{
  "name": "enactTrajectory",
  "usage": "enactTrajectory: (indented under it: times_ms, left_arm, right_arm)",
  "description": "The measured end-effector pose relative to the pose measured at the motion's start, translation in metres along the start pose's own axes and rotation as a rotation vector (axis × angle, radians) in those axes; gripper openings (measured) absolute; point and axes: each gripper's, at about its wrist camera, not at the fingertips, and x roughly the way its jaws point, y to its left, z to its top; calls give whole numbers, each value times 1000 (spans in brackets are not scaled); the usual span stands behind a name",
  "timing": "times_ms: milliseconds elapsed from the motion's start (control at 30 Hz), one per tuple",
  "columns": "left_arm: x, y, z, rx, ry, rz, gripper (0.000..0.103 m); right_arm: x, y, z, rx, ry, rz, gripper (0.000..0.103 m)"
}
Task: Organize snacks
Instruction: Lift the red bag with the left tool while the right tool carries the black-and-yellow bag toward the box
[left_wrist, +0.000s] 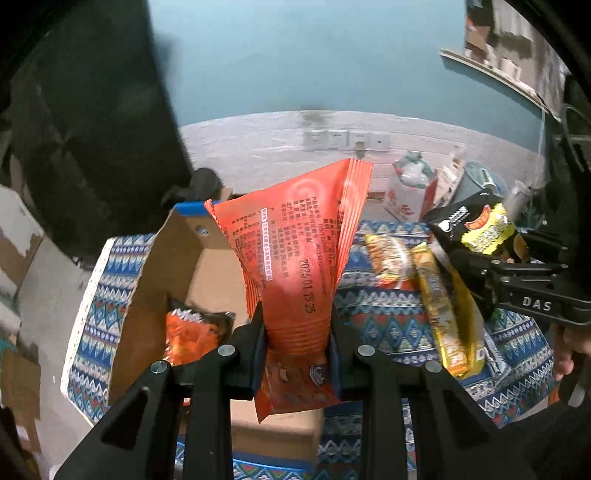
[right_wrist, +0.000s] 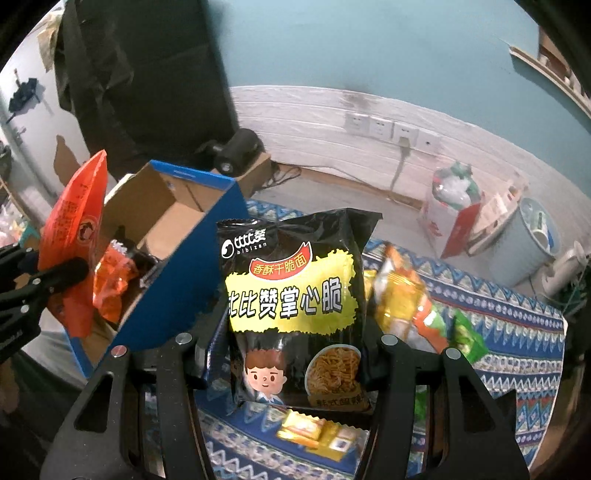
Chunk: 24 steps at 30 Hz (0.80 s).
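Note:
My left gripper (left_wrist: 297, 343) is shut on an orange snack packet (left_wrist: 291, 258), held upright above the open cardboard box (left_wrist: 147, 280); the same packet (right_wrist: 72, 236) shows at the left of the right wrist view. Inside the box lies another orange packet (left_wrist: 195, 332). My right gripper (right_wrist: 291, 354) is shut on a black and yellow crispy-noodle bag (right_wrist: 291, 295), lifted over the patterned cloth beside the box's blue wall (right_wrist: 184, 291); that bag (left_wrist: 476, 225) appears at the right of the left wrist view.
Yellow packets (left_wrist: 447, 306) and an orange-yellow one (left_wrist: 391, 258) lie on the patterned tablecloth (left_wrist: 388, 325). Yellow and green packets (right_wrist: 413, 299) and small yellow sachets (right_wrist: 314, 432) lie there too. Beyond stand a red-white bag (right_wrist: 450, 206) and a pale blue bin (right_wrist: 528, 236).

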Motion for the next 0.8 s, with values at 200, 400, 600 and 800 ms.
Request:
enactTrajectory:
  times_ms: [200, 400, 600, 800]
  left_arm:
    - [17, 34, -12, -61, 49, 24, 28]
    - [34, 63, -22, -127, 98, 42, 28]
    - [57, 80, -32, -182, 174, 22, 33]
    - [60, 88, -37, -206, 209, 28, 55]
  right_arm:
    - [11, 28, 14, -26, 4, 25, 55]
    - [24, 53, 24, -54, 13, 49, 55]
    - [36, 77, 35, -76, 21, 70, 55]
    - [44, 101, 45, -96, 25, 98, 55]
